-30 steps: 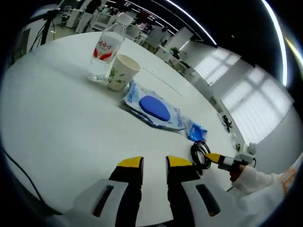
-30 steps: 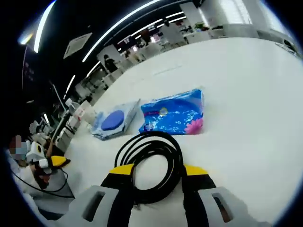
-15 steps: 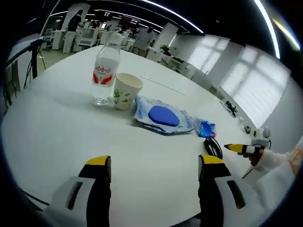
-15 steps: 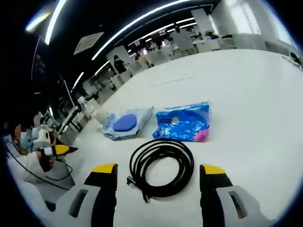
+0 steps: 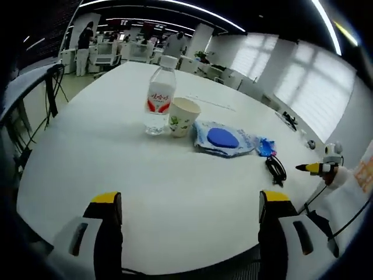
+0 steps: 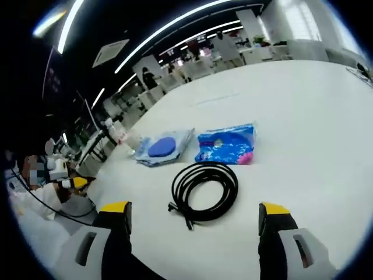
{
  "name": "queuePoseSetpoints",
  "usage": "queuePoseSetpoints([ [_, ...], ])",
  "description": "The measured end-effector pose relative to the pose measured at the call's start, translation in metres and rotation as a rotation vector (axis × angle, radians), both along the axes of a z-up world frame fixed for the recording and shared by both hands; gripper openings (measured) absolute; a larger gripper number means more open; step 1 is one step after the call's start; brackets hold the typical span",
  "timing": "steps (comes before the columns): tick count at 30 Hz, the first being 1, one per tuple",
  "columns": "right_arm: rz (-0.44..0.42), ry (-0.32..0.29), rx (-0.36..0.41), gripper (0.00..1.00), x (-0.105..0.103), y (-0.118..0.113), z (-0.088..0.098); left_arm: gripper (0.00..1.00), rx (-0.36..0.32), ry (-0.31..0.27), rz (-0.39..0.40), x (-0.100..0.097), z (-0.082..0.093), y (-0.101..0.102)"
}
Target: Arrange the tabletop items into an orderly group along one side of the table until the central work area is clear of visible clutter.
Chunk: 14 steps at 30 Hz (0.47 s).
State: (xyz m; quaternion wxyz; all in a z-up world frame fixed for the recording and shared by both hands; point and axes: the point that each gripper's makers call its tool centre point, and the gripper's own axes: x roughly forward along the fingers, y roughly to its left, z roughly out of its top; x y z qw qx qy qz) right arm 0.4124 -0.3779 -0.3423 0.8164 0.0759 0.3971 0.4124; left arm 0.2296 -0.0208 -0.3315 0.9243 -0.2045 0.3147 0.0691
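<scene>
1. Looking forward along the left hand-held gripper [image 5: 189, 213] in the left gripper view, its two yellow-tipped jaws stand wide apart at the bottom with nothing between them, above the near edge of a large white desk [image 5: 87, 151].
2. A row of items runs across the middle of the desk. From left to right: a clear water bottle [image 5: 159, 97] with a red and white label, standing upright; a paper cup [image 5: 183, 116] just beside it, also upright; a flat clear packet with a blue oval inside [image 5: 224, 139]; a small blue packet [image 5: 266, 146] at its right end; and a coil of black cable [image 5: 275, 169] nearest the right edge.
3. At the far right, the other hand-held gripper's yellow tip [image 5: 311, 168] shows, with a white sleeve [image 5: 344, 192] behind it.
4. In the right gripper view, the right hand-held gripper [image 6: 195, 220] also has its jaws spread wide and grips nothing.
5. The black cable [image 6: 205, 192] lies coiled on the desk [image 6: 315, 128], ahead of the jaws and apart from them, with its plug end pointing toward the camera.
6. Just beyond the coil lies the blue packet [image 6: 227, 144], with a pink flower print at one corner. To its left sits the clear packet with the blue oval [image 6: 164, 146].
7. At the left edge, a person in white [image 6: 35, 198] sits by the desk, with a yellow gripper tip [image 6: 78, 182] near them.
8. An open office with ceiling light strips fills the background.
</scene>
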Motion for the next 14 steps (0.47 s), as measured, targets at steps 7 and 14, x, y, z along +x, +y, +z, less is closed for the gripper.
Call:
queuePoseSetpoints([
  [7,-0.007,0.037,-0.017,0.92,-0.006,-0.004,-0.012,1.0,-0.024,0.012,0.032,-0.007,-0.005,-0.004],
  [14,-0.017,0.05,-0.011,0.91,-0.005,-0.001,-0.01,1.0,-0.042,0.01,0.034,-0.01,-0.017,0.006],
])
